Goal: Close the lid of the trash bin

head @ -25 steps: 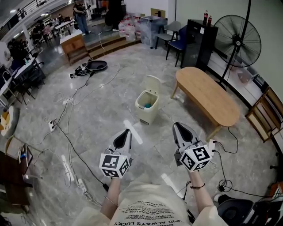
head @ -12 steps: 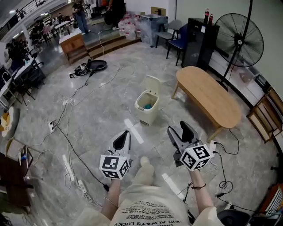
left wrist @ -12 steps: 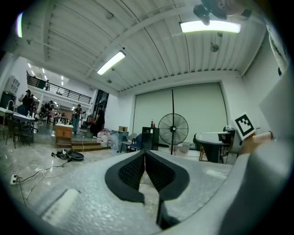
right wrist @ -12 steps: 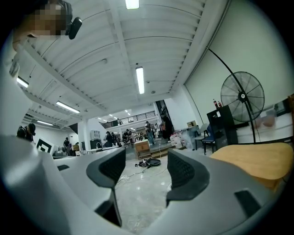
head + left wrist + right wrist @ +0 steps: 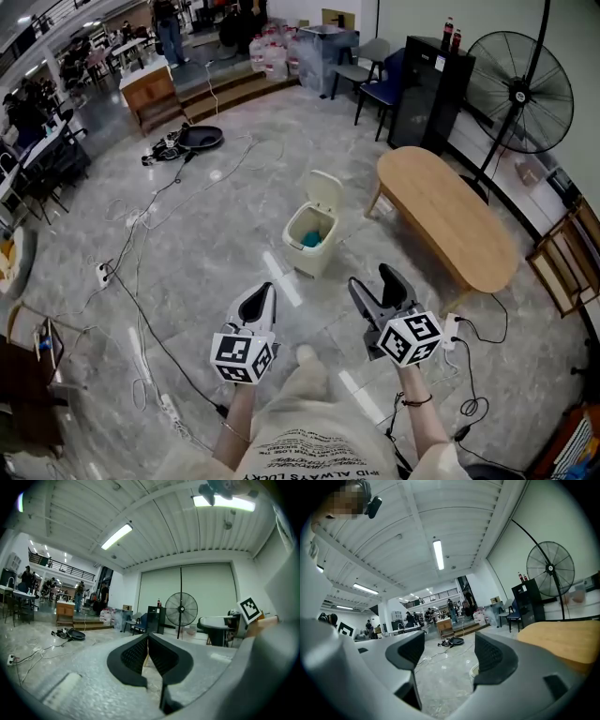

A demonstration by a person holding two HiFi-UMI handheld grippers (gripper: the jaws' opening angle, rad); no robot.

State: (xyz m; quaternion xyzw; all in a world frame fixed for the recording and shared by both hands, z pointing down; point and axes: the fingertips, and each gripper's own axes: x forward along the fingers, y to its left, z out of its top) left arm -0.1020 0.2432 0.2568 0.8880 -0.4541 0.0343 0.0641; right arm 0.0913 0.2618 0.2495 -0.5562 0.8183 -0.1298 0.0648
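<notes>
The cream trash bin (image 5: 309,251) stands on the stone floor ahead of me in the head view, its lid (image 5: 325,190) tipped up and back at the far side. Something teal (image 5: 310,239) lies inside. Both grippers hang short of the bin, nearer to me. My left gripper (image 5: 267,289) is shut, and in the left gripper view the left gripper (image 5: 147,643) has its dark pads together with nothing held. My right gripper (image 5: 373,281) has just been opening. It now stands wide with nothing between the jaws, as the right gripper (image 5: 449,656) also shows in its own view.
A long wooden table (image 5: 450,220) runs along the right of the bin. A standing fan (image 5: 525,94) and a black cabinet (image 5: 427,80) are behind it. Cables (image 5: 141,281) trail over the floor at the left. People and furniture are far off at the back.
The right gripper's jaws went from shut to wide open. Both grippers and my viewpoint moved forward toward the bin, which now sits closer and lower in the head view.
</notes>
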